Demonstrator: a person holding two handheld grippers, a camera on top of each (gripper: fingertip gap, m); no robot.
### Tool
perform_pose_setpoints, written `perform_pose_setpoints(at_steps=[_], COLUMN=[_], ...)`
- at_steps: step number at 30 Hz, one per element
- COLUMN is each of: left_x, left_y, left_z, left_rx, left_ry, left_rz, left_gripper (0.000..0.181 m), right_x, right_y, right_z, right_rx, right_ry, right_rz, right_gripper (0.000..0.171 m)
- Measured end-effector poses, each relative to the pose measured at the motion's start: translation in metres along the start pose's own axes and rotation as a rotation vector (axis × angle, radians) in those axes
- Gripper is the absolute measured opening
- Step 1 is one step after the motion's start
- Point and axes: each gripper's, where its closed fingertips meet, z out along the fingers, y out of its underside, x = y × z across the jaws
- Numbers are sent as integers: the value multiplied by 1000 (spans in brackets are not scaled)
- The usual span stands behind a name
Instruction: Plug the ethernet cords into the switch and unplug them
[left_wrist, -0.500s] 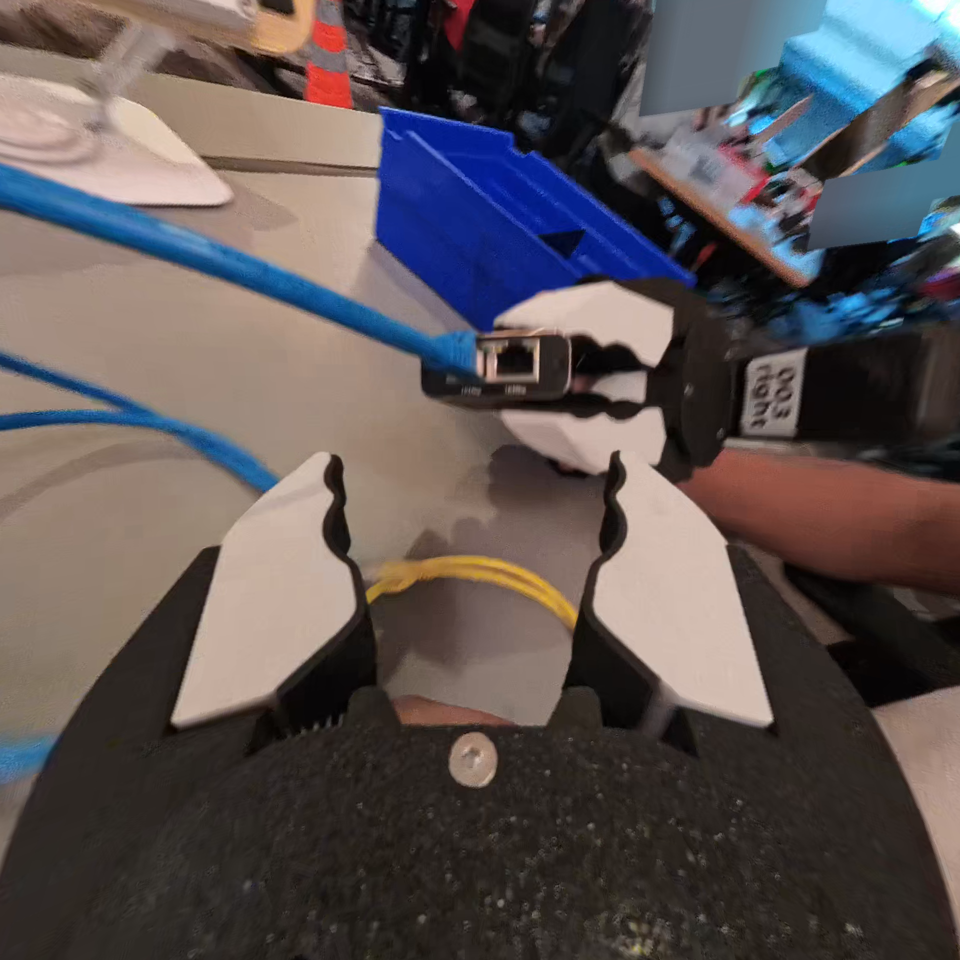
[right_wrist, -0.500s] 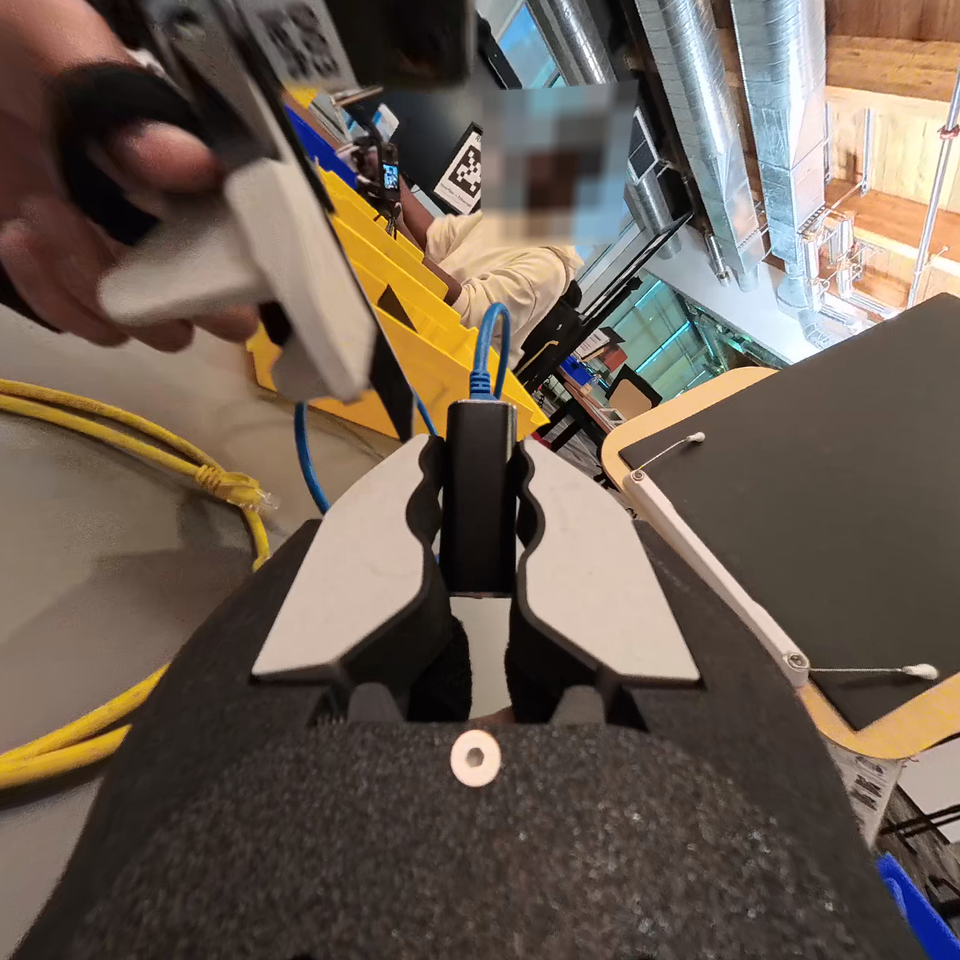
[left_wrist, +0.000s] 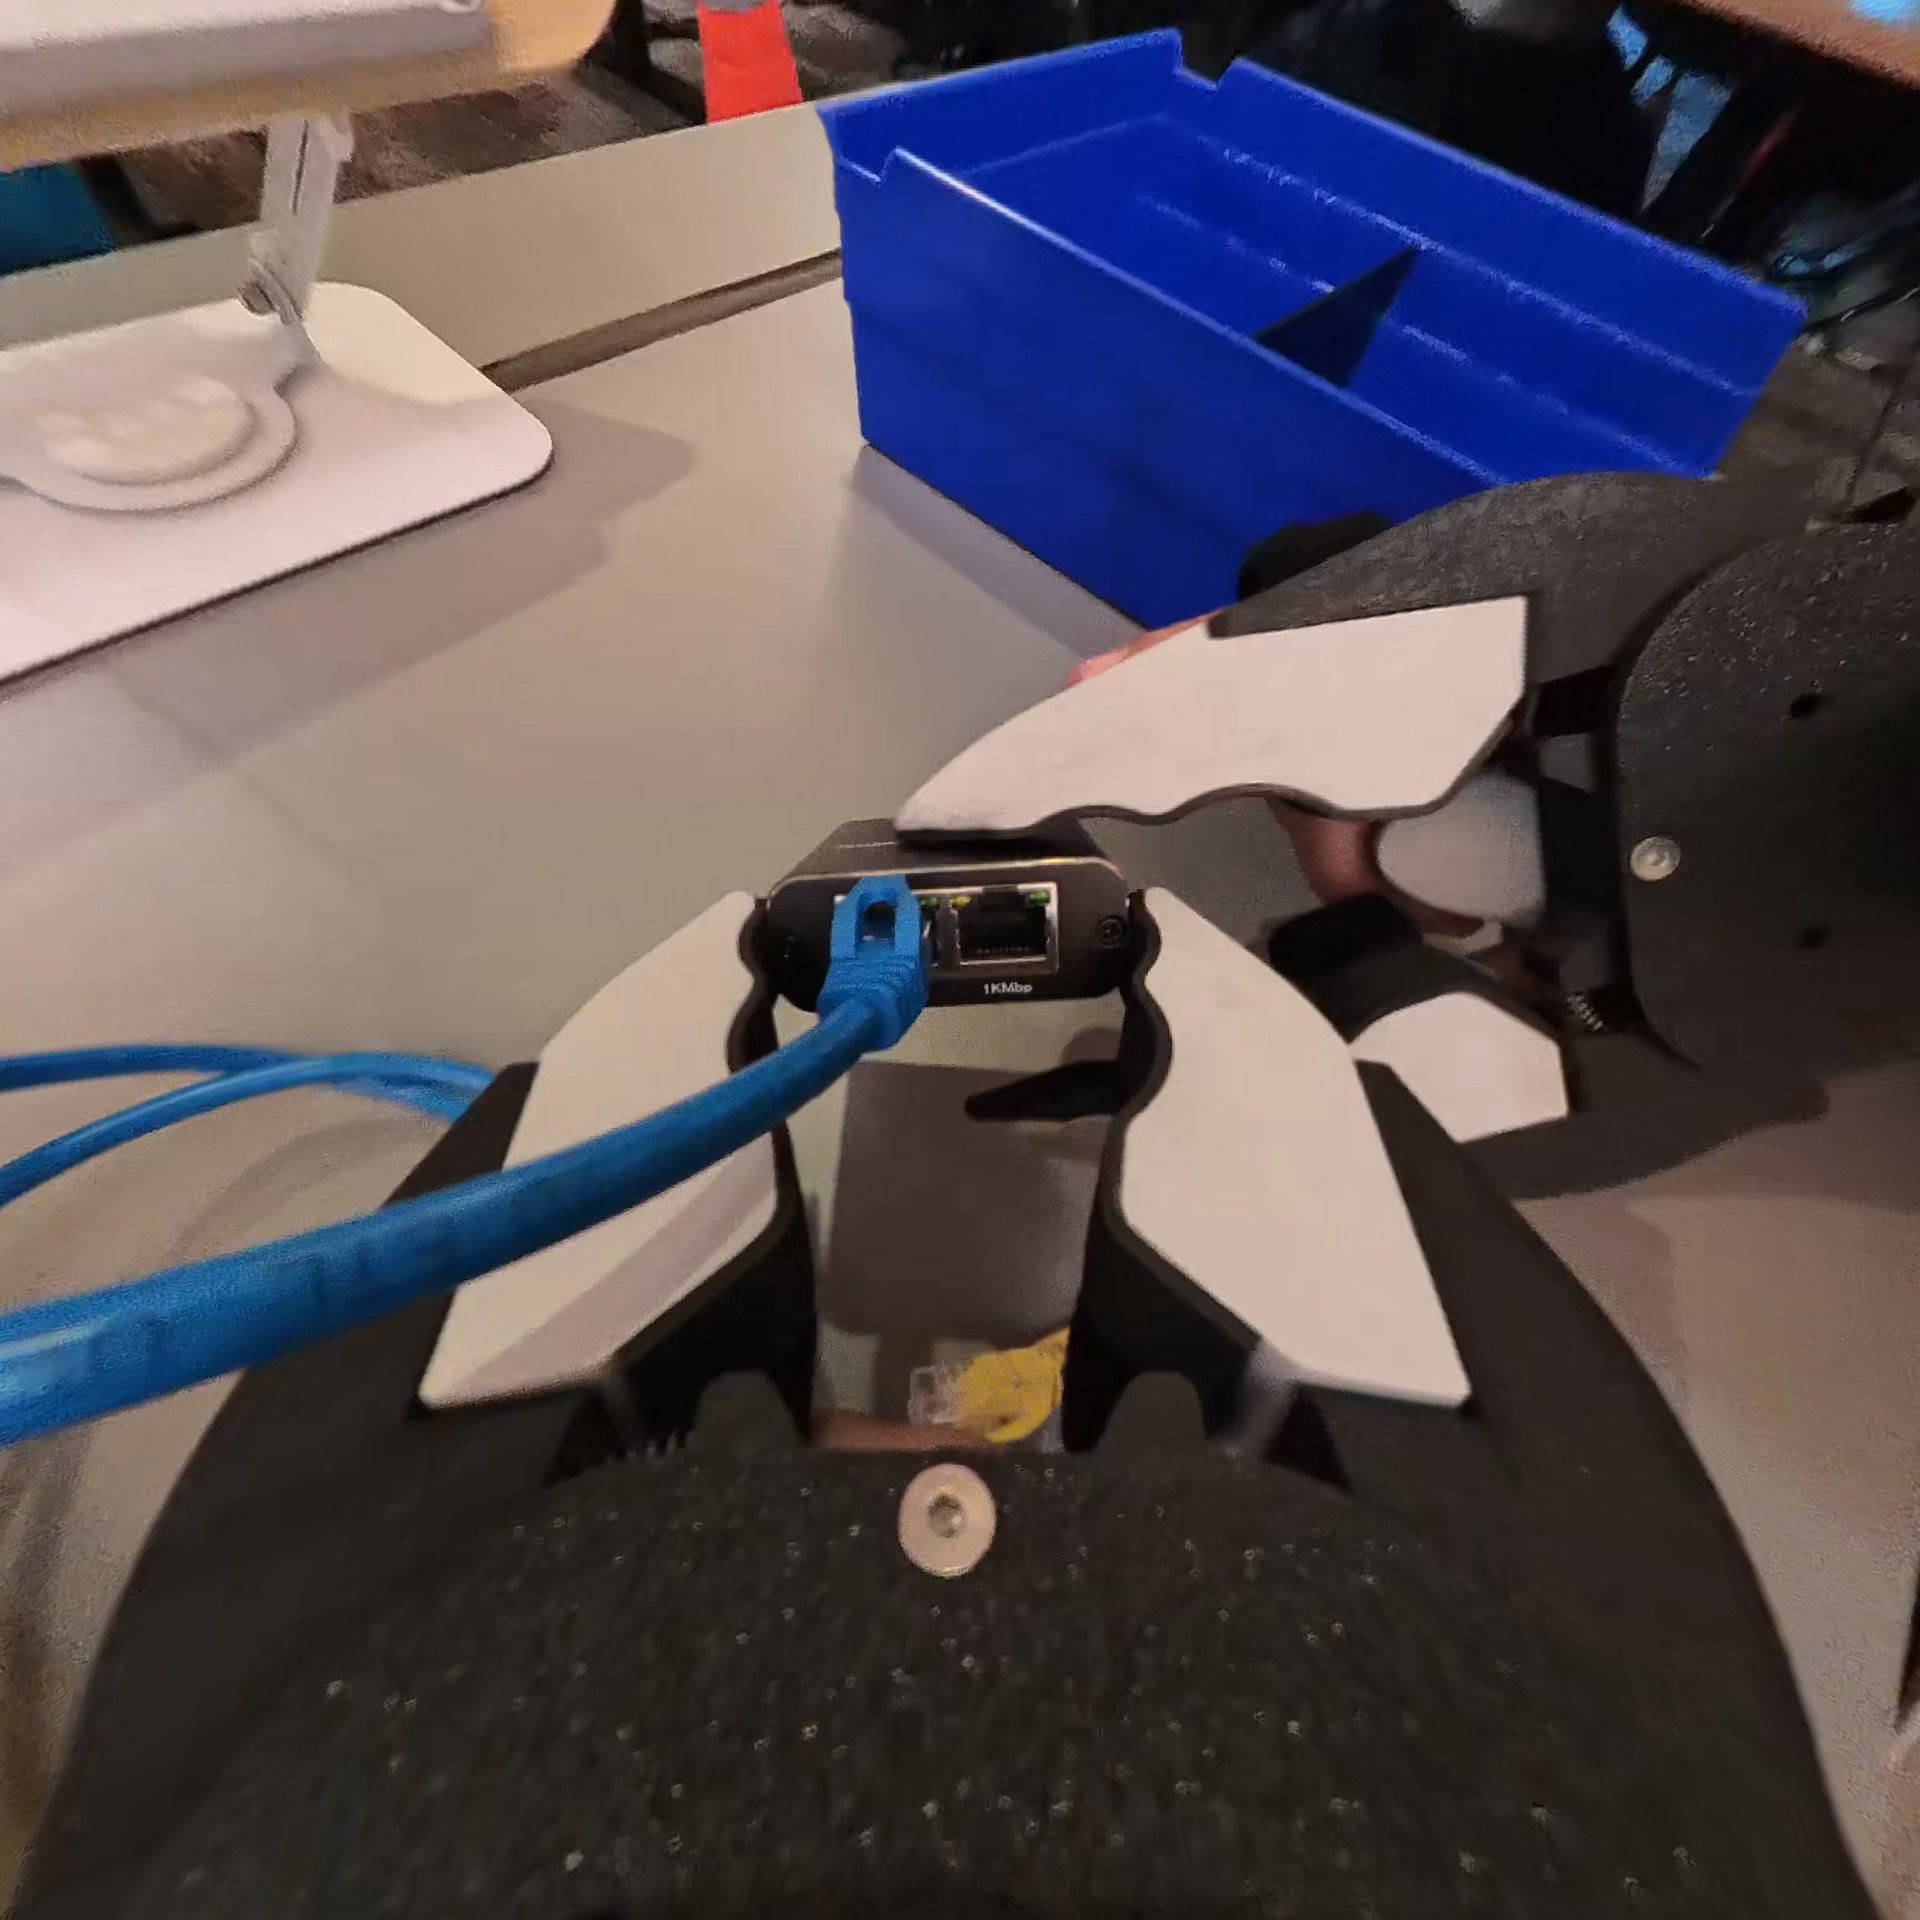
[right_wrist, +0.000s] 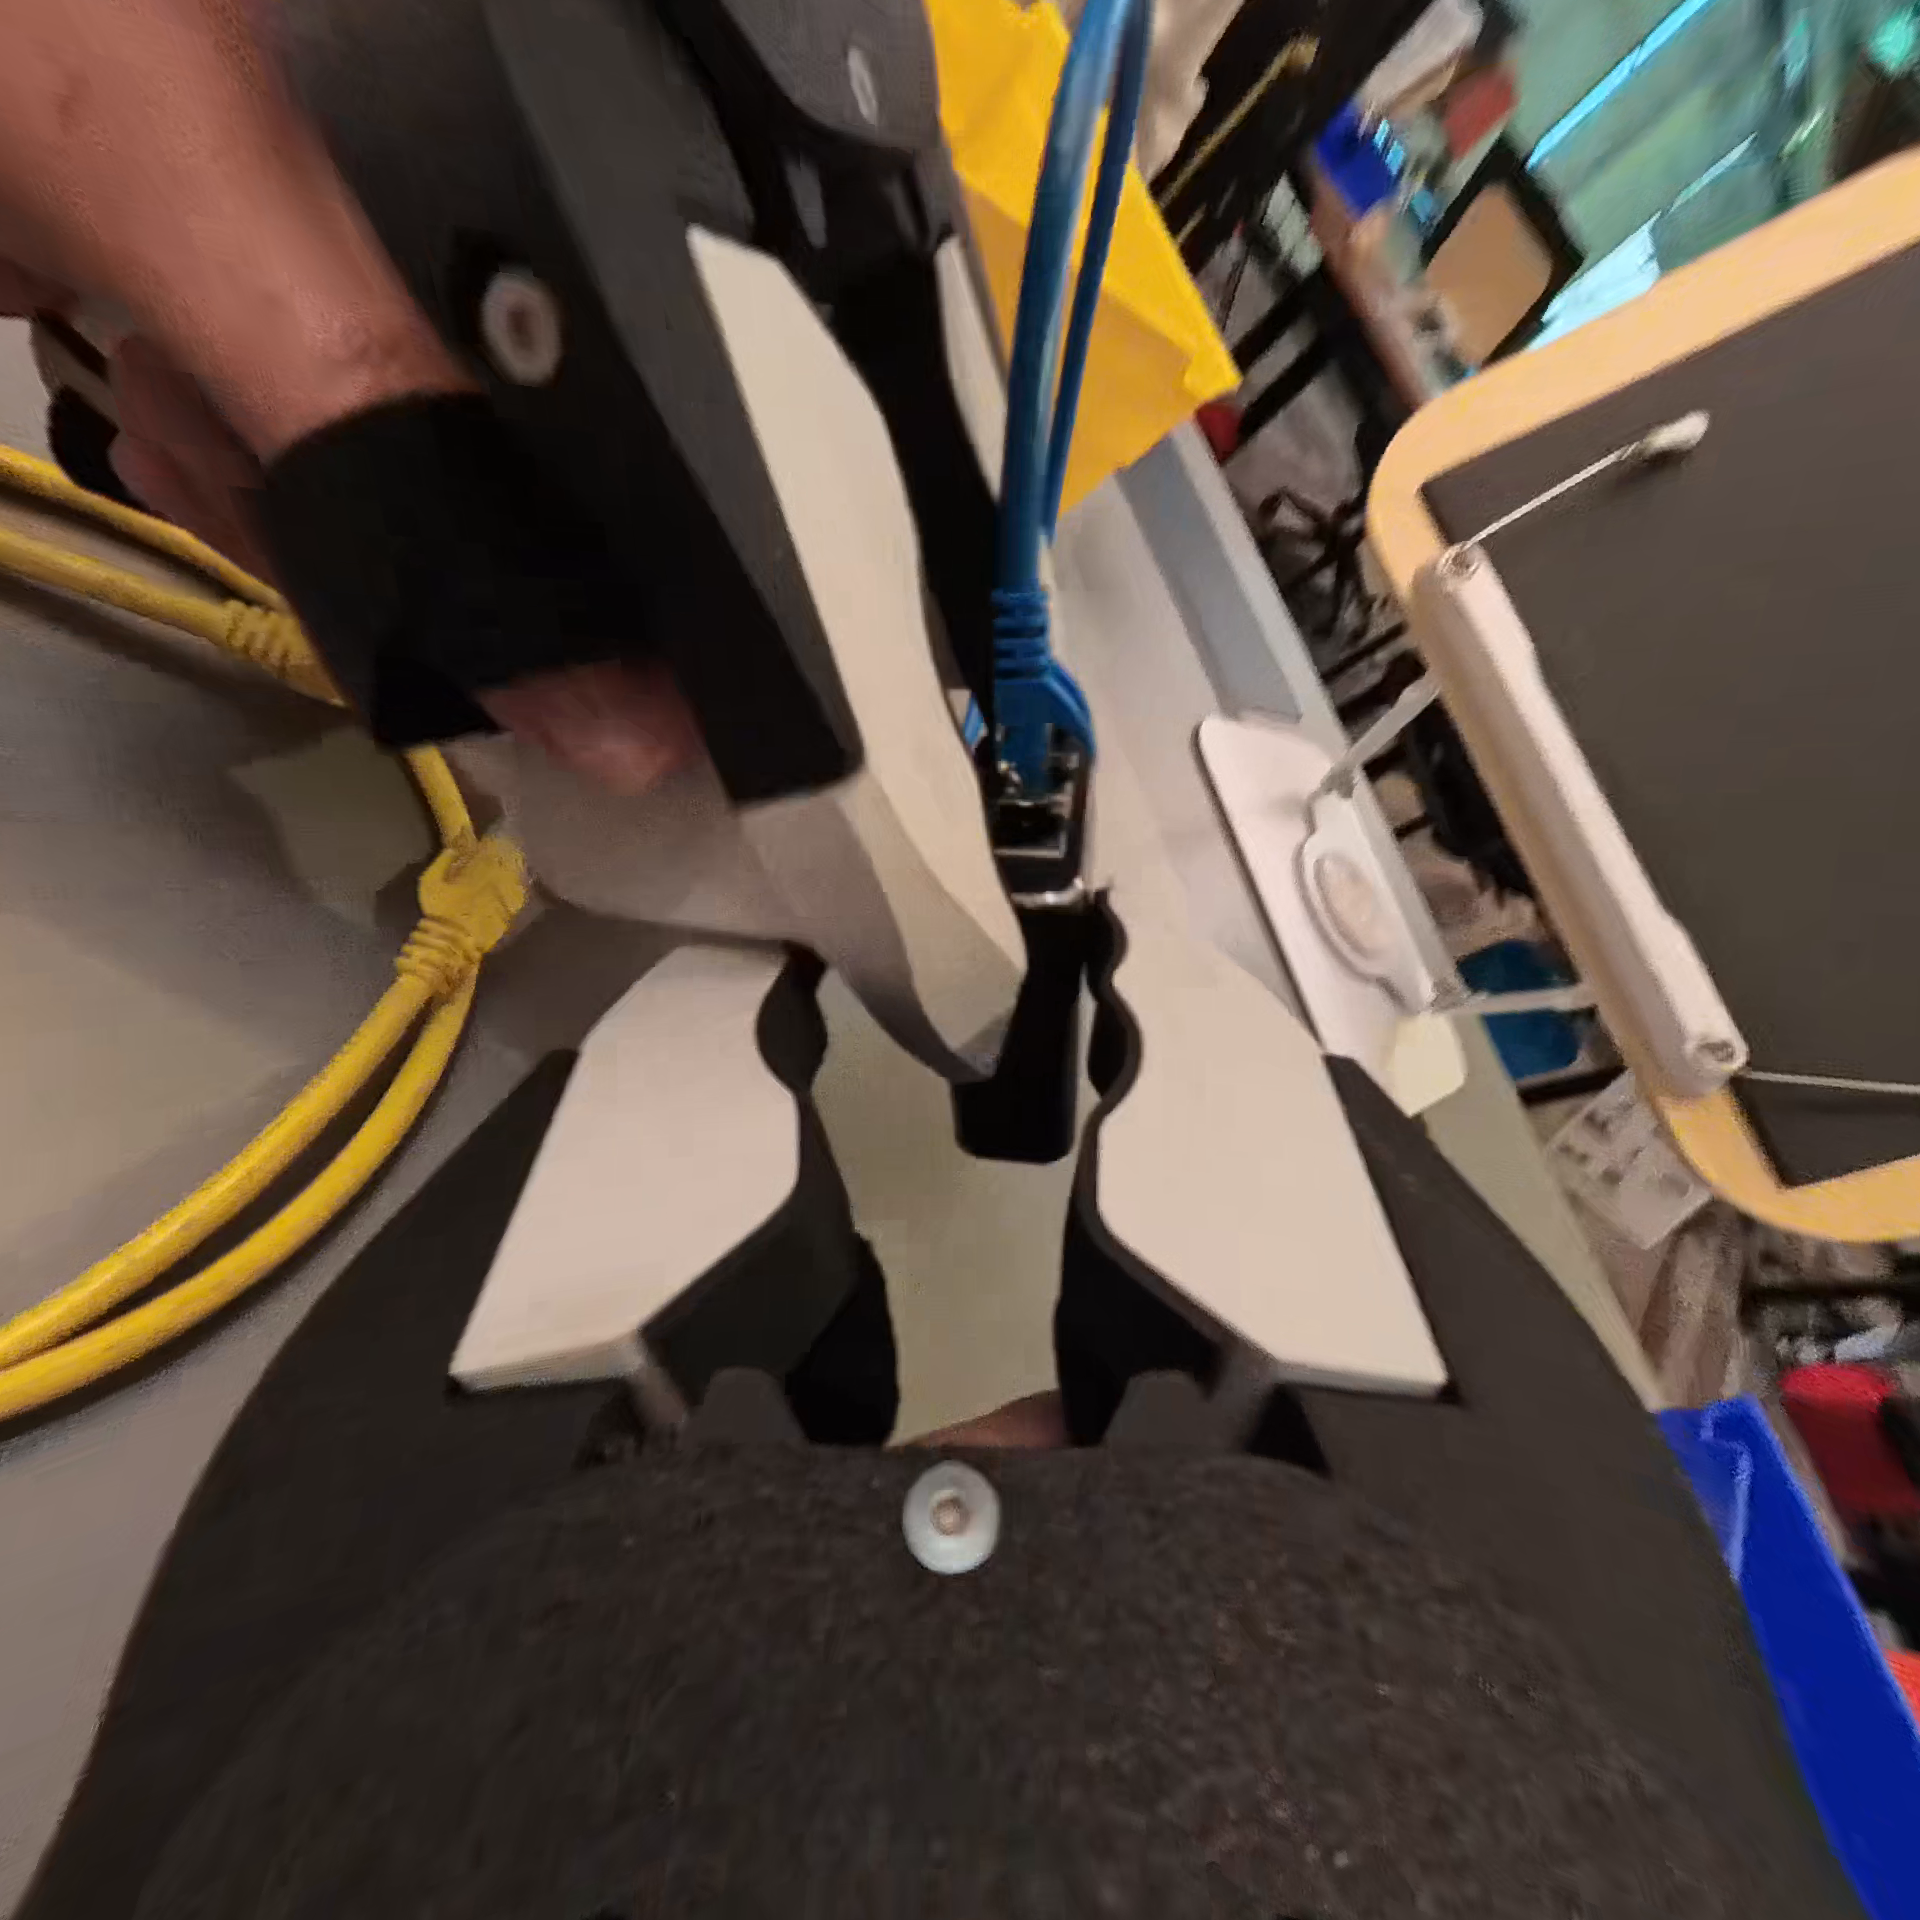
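Grey table (left_wrist: 520, 831) carries a blue bin (left_wrist: 1195, 343) and yellow cord (right_wrist: 260, 1122); both the left gripper (left_wrist: 948, 940) and right gripper (right_wrist: 940, 1023) clamp the switch (left_wrist: 1081, 935), blue cord (left_wrist: 520, 1195) plugged in, crossing the left finger

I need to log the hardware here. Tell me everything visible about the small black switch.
The switch is a small black box, seemingly metal, with rounded edges and two ports on its front face. A blue cord fills its left port; the right port is empty. The left gripper brackets its ends, while the right gripper flanks its body. Whether either one presses it is unclear.
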Motion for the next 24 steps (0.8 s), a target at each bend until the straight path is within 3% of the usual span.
perform_pose_setpoints(at_steps=[4, 8, 19, 24], left_x=[1, 4, 8, 6], left_y=[-1, 2, 12, 10], left_z=[6, 6, -6, -10], left_rx=[-49, -49, 0, 37], left_ry=[-44, -3, 81, 102], left_rz=[1, -41, -42, -78], left_gripper=[62, 62, 63, 52], right_x=[6, 4, -3, -1], right_y=[13, 18, 28, 32], right_z=[7, 8, 17, 18], right_rx=[-111, -110, -103, -98], right_ry=[6, -8, -20, -23], right_rz=[52, 67, 31, 63], right_gripper=[38, 29, 25, 26])
